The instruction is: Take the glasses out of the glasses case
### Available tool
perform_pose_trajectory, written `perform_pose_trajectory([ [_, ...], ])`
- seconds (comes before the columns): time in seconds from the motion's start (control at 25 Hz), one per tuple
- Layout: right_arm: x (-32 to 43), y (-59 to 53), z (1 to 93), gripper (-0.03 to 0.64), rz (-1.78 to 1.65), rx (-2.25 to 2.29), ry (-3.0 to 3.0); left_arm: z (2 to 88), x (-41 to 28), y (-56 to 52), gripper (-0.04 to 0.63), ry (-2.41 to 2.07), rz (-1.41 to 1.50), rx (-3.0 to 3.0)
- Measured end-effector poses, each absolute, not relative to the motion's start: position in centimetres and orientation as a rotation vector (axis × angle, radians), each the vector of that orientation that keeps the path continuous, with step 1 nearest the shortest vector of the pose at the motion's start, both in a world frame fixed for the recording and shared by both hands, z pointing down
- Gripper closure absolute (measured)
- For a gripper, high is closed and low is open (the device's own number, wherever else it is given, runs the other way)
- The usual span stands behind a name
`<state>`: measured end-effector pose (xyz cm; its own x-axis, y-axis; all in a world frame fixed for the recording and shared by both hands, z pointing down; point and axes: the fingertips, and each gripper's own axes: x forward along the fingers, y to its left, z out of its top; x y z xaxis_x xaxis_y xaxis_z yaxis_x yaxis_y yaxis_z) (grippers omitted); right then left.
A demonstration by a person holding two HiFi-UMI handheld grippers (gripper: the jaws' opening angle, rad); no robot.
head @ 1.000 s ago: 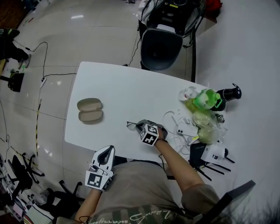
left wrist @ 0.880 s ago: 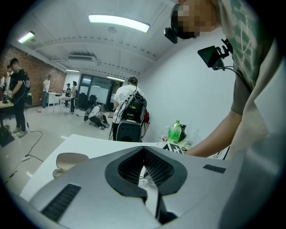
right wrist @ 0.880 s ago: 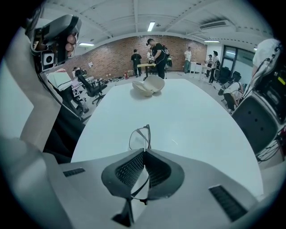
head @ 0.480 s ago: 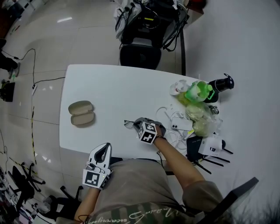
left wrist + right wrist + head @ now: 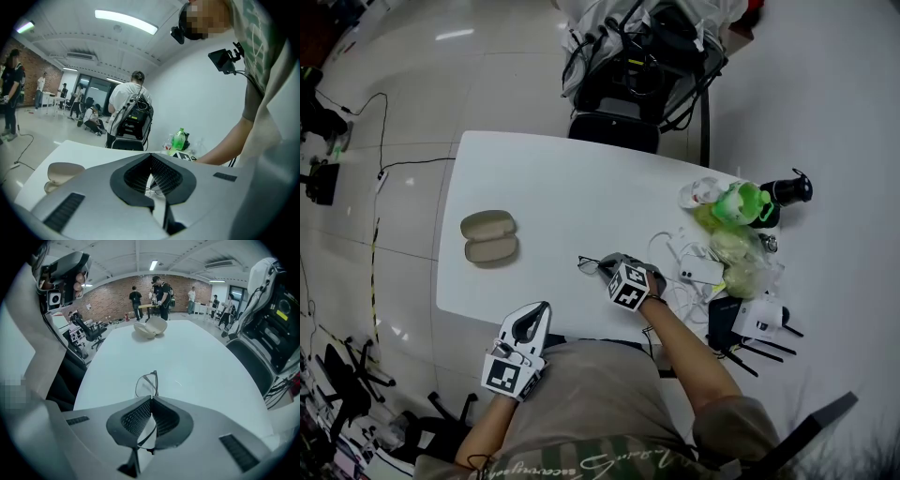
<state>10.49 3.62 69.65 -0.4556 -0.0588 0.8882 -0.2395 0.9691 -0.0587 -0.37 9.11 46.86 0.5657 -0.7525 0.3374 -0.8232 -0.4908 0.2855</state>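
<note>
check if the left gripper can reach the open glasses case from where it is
Probably yes: only bare table lies between the left gripper and the glasses case, and its jaws are shut on nothing.

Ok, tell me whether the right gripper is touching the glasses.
Touching. In the right gripper view, the right gripper is shut on the glasses, with one lens poking out past its tips.

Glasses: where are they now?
Head view: glasses clamped in the right tongs at the table's near edge, right of the open case.
</note>
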Motion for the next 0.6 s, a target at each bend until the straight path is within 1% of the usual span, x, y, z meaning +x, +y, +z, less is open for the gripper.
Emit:
perform_pose_trajectory([
  [0.08, 10.6, 4.0, 69.9, 0.598, 0.206, 0.207, -2.040, 46.8, -0.2, 9.2, 0.588, -1.284, 0.234, 2.391],
  [0.24, 12.4, 4.6, 70.7, 0.597, 0.182, 0.199, -2.033, 47.2, 2.4, 9.4, 0.588, -1.264, 0.244, 2.411],
  [0.6, 11.0, 4.7, 70.2, 0.598, 0.173, 0.171, -2.005, 46.6, 0.2, 8.7, 0.588, -1.262, 0.232, 2.414],
])
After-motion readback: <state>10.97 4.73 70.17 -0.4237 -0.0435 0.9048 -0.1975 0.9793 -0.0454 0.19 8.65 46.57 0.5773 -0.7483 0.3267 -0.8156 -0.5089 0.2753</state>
